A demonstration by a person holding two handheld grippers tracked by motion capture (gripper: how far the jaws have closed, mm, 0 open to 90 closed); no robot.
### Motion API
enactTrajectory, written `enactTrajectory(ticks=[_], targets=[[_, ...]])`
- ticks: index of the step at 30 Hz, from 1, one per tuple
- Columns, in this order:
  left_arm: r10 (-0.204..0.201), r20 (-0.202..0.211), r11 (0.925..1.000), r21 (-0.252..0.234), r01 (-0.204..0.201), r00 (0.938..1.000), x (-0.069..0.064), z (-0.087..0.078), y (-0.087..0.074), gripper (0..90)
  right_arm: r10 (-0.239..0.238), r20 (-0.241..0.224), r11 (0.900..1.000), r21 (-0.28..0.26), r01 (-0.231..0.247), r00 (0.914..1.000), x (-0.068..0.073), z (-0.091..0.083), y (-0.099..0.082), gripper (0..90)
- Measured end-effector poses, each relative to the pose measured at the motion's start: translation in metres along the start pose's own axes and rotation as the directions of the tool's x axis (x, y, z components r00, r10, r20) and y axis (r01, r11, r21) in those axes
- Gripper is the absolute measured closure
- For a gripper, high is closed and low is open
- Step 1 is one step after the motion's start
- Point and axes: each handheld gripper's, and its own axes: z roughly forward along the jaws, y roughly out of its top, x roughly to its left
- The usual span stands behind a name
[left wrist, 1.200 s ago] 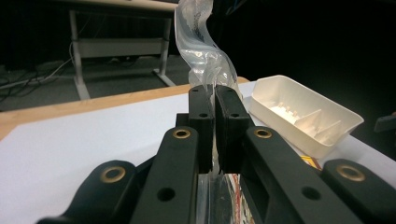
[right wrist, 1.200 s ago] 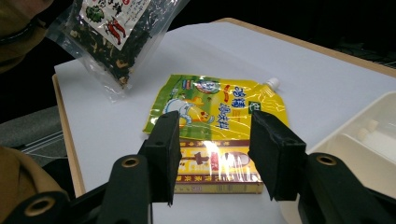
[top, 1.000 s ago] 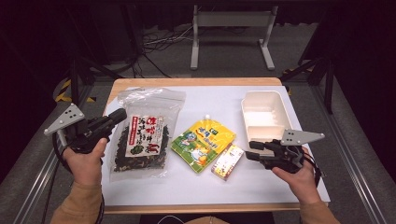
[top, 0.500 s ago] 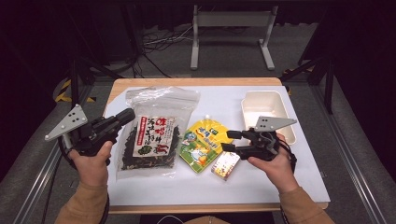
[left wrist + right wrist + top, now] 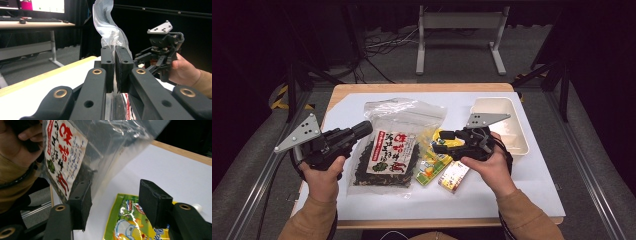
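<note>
A clear zip bag (image 5: pixel 404 112) holding a dark seaweed pack (image 5: pixel 387 155) with a red-and-white label lies left of centre on the white table. My left gripper (image 5: pixel 364 130) is shut on the bag's left edge, and in the left gripper view the clear bag (image 5: pixel 106 22) rises above the closed left gripper (image 5: pixel 115 65). My right gripper (image 5: pixel 438 142) is open at the bag's right edge, above a yellow pouch (image 5: pixel 432 167). In the right gripper view the right gripper (image 5: pixel 115 200) stands wide open, with the seaweed pack (image 5: pixel 63 155) by its left jaw and the yellow pouch (image 5: pixel 125 222) beneath.
A small yellow-and-white box (image 5: pixel 453 176) lies beside the pouch, under the right hand. A white rectangular container (image 5: pixel 499 117) stands at the back right. The wooden table edge (image 5: pixel 422 87) runs along the far side, with metal rails at both sides.
My right gripper has moved left from beside the white container to the bag's right edge. The left gripper has shifted right with the bag, which now covers part of the yellow pouch.
</note>
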Motion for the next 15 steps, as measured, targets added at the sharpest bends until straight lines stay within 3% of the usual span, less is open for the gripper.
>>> enactTrajectory(ticks=[15], targets=[[0.018,0.030,0.9998,0.007,-0.018,0.9994,-0.006,0.008,-0.004,86.3,0.023,-0.050,0.9996,0.016,-0.022,0.9985,-0.004,0.017,0.007,46.2]])
